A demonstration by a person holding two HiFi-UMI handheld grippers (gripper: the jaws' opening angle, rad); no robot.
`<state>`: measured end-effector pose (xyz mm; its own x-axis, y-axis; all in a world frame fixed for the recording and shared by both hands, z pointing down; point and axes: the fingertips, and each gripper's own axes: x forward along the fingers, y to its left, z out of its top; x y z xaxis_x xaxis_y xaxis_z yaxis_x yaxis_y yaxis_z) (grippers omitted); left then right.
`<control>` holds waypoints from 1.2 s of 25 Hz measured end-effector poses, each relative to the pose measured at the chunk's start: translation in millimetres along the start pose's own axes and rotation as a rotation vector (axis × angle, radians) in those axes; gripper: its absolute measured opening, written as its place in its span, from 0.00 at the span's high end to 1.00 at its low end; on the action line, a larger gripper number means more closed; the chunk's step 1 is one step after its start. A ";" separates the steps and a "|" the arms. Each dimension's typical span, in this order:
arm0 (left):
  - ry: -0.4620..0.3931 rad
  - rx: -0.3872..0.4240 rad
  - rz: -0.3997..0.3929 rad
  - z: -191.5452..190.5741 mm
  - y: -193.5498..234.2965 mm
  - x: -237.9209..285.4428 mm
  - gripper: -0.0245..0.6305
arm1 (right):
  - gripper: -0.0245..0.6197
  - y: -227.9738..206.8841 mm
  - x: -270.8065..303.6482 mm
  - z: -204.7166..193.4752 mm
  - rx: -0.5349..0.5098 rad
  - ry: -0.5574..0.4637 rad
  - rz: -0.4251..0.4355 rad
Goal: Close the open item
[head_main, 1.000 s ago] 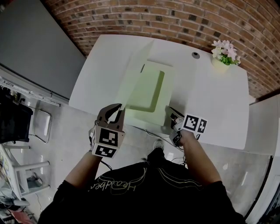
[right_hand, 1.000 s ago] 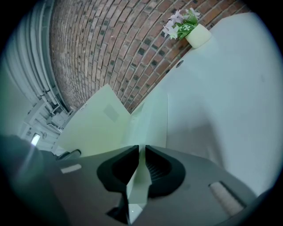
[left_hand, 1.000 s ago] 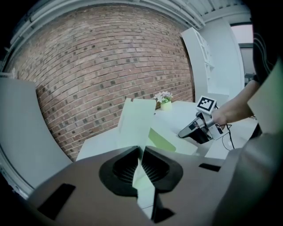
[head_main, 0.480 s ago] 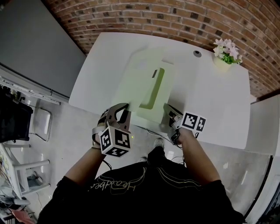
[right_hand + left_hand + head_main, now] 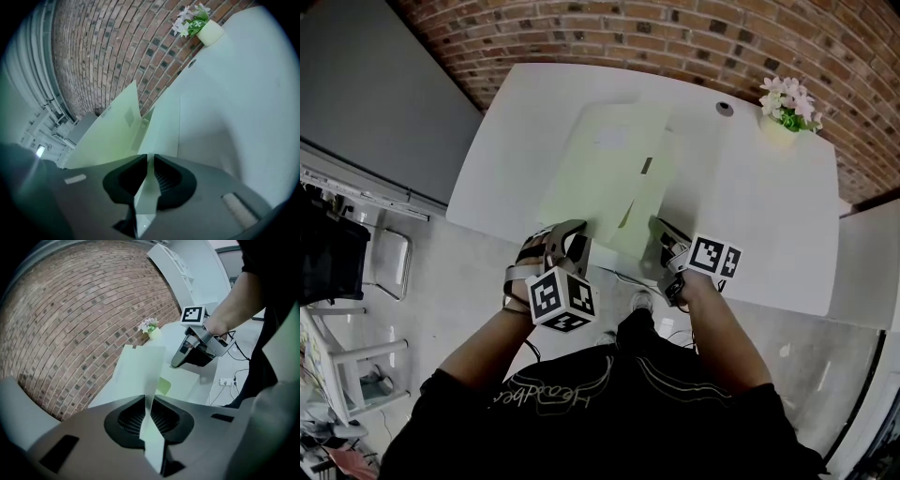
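white table (image 5: 769, 216), flowerpot (image 5: 786, 111) apart from folder (image 5: 600, 173)

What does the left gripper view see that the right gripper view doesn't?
Only the left gripper view shows the right gripper, the person's arm and a white power strip on the floor. Only the right gripper view shows grey clutter past the white table, too blurry to name. Both show the pale green folder, the flower pot and the brick wall. In each view, that gripper's own jaws are shut on the folder.
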<state>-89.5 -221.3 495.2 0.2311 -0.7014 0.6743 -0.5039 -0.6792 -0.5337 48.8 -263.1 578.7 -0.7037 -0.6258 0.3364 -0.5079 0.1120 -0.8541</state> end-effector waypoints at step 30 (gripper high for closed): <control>0.181 0.273 -0.135 -8.2 -58.7 41.0 0.91 | 0.88 0.9 0.1 -1.6 0.038 -0.014 0.044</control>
<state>-57.3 -208.4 558.4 0.1172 -0.5680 0.8146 -0.2325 -0.8132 -0.5336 47.5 -261.8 578.7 -0.7175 -0.6320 0.2929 -0.4575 0.1105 -0.8823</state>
